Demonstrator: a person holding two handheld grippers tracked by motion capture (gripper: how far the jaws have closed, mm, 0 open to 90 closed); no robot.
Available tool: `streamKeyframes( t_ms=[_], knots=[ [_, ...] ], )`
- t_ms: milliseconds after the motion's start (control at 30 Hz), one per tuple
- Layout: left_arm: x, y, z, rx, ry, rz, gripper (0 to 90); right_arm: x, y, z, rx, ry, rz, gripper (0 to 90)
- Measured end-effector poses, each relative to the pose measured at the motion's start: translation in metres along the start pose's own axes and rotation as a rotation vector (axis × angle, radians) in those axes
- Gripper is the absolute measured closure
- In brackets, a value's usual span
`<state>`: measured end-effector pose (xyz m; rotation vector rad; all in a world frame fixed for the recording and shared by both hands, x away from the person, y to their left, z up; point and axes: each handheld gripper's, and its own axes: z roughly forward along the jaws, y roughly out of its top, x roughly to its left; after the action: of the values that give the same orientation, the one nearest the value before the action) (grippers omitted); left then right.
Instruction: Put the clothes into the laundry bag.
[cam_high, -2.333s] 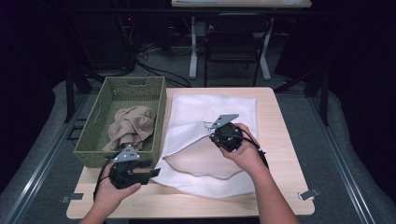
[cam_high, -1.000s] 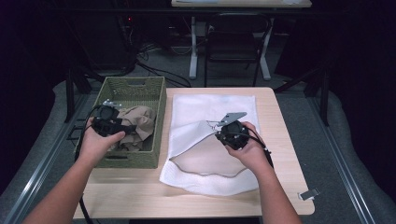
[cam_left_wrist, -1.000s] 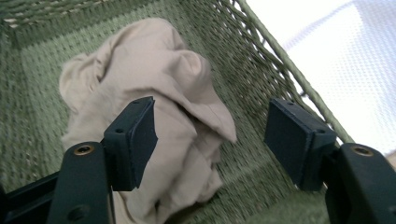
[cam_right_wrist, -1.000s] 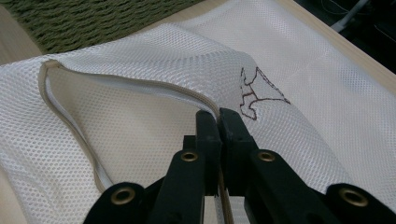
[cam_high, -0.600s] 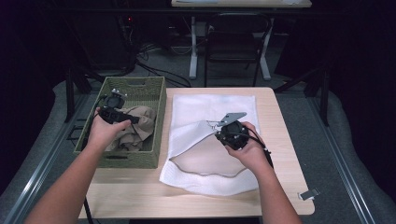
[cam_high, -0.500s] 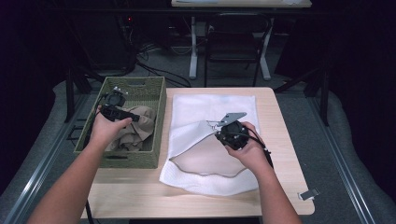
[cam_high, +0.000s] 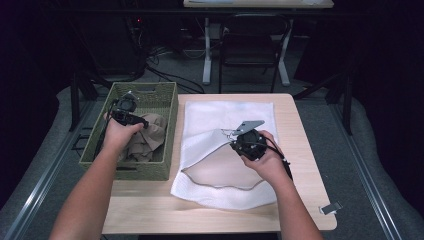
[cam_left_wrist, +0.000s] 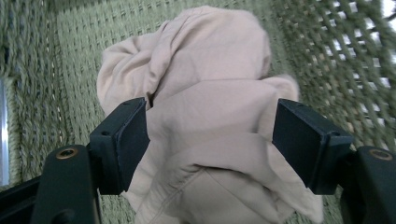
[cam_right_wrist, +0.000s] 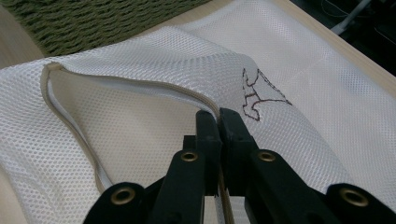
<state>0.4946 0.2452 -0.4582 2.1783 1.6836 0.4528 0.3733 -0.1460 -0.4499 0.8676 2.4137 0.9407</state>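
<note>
While the left gripper (cam_high: 131, 116) hangs low inside the green basket (cam_high: 95, 145) at the table's (cam_high: 150, 215) left side, its jaws stand spread wide on either side of a crumpled beige cloth (cam_left_wrist: 205, 140). They have just been opening, and in the left gripper view the cloth bulges up between them without either pad clearly pressing on it. That cloth lies bunched on the basket's woven floor, toward the wall nearest the mesh bag (cam_high: 227, 117).

Just right of the basket, the white bag lies flat on the table, its taped mouth pulled open toward the person. A small dark stitched mark (cam_right_wrist: 259, 95) sits on the mesh just beyond the jaws in the right gripper view.

Farther right, the right gripper (cam_high: 239, 140) has its jaws pressed together on the upper edge of the bag's mouth, lifting that edge clear of the lower layer so the opening gapes.
</note>
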Motion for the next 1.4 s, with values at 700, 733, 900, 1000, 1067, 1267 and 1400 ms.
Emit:
streamKeyframes(
  t_ms=[700,733,900,1000,1067,1267,1400],
  knots=[
    [0.006,-0.018,0.038,0.105,-0.016,-0.054,22.6,0.002,0.0,0.002,0.004,0.005,-0.002,87.0],
    [0.006,-0.018,0.039,0.106,-0.015,-0.054,22.3,0.002,0.0,0.002,0.002,0.006,-0.003,87.0],
    [0.004,-0.02,0.045,0.11,-0.014,-0.059,22.0,0.002,0.0,0.003,0.001,0.006,-0.004,87.0],
    [0.004,-0.023,0.049,0.12,-0.016,-0.057,22.0,0.002,0.0,0.003,0.001,0.006,-0.006,87.0],
    [0.004,-0.024,0.051,0.118,-0.009,-0.058,22.1,0.002,0.0,0.003,0.0,0.006,-0.005,86.9],
    [0.006,-0.026,0.055,0.133,-0.013,-0.08,22.2,0.002,0.0,0.002,-0.001,0.005,-0.005,86.8],
    [0.008,-0.029,0.06,0.153,-0.021,-0.104,20.2,0.002,0.0,0.002,-0.001,0.005,-0.005,86.7]
  ],
)
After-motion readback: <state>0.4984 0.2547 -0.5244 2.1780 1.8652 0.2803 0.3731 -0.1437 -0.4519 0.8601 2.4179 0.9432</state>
